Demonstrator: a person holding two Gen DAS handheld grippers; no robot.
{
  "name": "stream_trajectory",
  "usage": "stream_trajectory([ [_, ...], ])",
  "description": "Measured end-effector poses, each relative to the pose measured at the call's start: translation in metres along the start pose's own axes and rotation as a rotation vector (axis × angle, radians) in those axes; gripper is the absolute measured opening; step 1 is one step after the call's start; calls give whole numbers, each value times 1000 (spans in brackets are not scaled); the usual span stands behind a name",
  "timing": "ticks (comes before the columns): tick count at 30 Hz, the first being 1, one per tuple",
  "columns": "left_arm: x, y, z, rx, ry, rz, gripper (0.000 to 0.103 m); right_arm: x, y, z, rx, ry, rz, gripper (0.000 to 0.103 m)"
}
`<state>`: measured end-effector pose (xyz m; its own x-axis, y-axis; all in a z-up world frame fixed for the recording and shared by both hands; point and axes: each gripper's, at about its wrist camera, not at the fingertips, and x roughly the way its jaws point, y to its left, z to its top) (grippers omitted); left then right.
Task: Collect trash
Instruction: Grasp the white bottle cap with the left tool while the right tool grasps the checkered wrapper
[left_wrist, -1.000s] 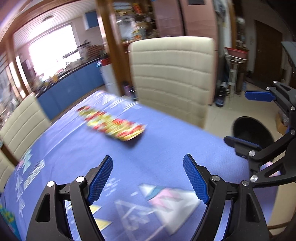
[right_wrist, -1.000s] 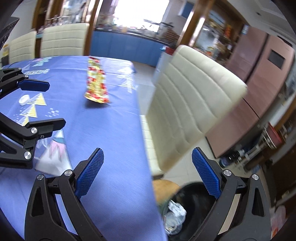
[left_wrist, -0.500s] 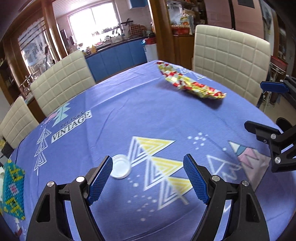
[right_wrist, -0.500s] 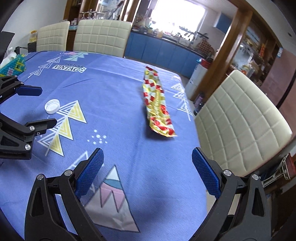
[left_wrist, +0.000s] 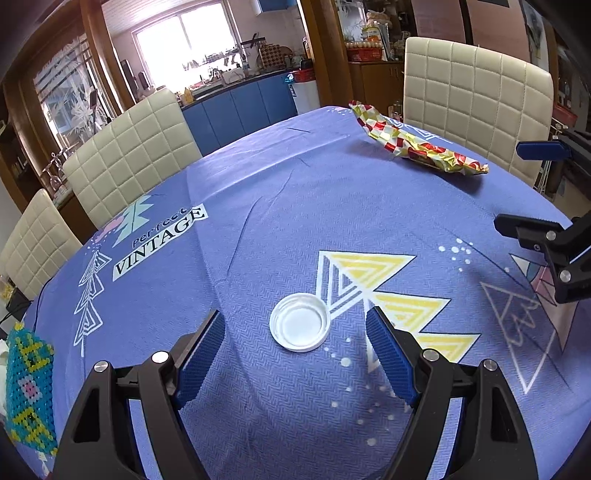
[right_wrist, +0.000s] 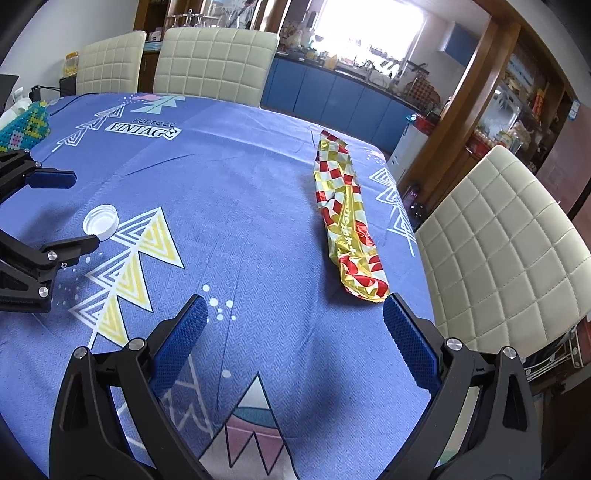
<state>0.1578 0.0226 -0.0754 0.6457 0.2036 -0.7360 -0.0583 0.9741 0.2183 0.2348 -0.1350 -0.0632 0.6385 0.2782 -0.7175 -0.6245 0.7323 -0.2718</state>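
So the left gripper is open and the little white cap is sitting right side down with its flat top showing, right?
Not quite. The left gripper is open, but the white cap lies with its hollow side up: the left wrist view shows its rim and inside. It sits on the blue tablecloth.

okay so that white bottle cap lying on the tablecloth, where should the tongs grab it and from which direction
Grip the white bottle cap across its outer rim, probably coming straight down from above. It lies flat, open side up, low on the tablecloth, so only the thin side wall offers opposing faces. The left tongs are open and already straddle it.
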Motion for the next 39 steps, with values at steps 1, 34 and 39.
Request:
stream_trajectory([
  [1,1,0,-1,6,-4,2,77,1,1,0,-4,-1,-1,95],
  [34,34,-8,24,2,-7,-142,39,34,-2,6,-8,9,-3,95],
  [39,42,-21,43,28,-29,-151,39,47,-13,9,-13,18,-36,92],
])
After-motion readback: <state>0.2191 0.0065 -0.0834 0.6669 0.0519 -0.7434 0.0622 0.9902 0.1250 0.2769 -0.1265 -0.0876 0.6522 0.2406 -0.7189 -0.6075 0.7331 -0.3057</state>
